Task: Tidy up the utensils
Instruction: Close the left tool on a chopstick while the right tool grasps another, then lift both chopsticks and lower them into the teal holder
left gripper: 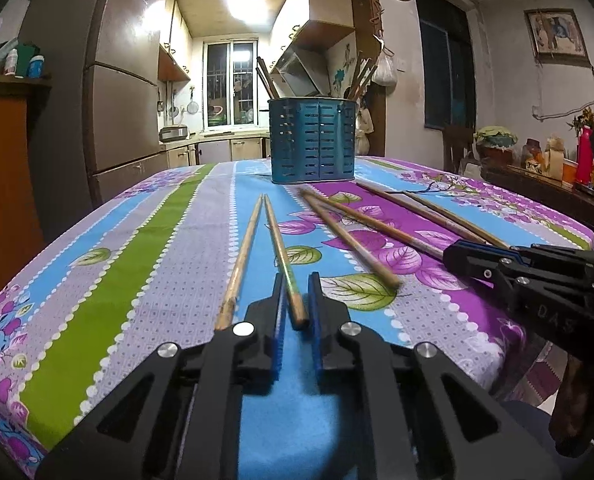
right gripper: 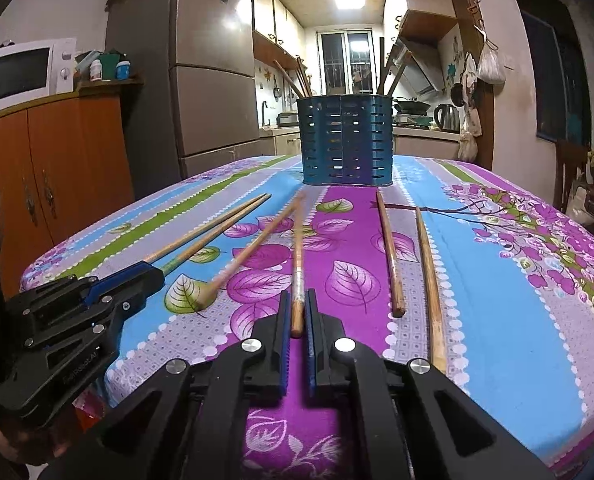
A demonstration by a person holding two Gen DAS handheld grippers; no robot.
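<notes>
A blue slotted utensil holder (left gripper: 313,140) (right gripper: 345,140) stands at the far side of the table with several chopsticks upright in it. Wooden chopsticks lie in front of it on the flowered tablecloth (left gripper: 145,264). My left gripper (left gripper: 295,284) (right gripper: 157,276) is shut on the near end of a green-banded chopstick (left gripper: 283,248); its partner (left gripper: 241,256) lies just to the left. My right gripper (right gripper: 297,298) (left gripper: 453,254) is shut on the near end of another chopstick (right gripper: 297,264). A loose chopstick (right gripper: 249,256) (left gripper: 349,236) lies between the grippers. Two more (right gripper: 391,256) (right gripper: 431,280) lie to the right.
The table's near edge runs just below both grippers, and the cloth drops off at left and right. An orange cabinet (right gripper: 57,168) with a microwave (right gripper: 21,72) and a fridge (right gripper: 213,80) stand to the left. A cluttered side table (left gripper: 545,176) is on the right.
</notes>
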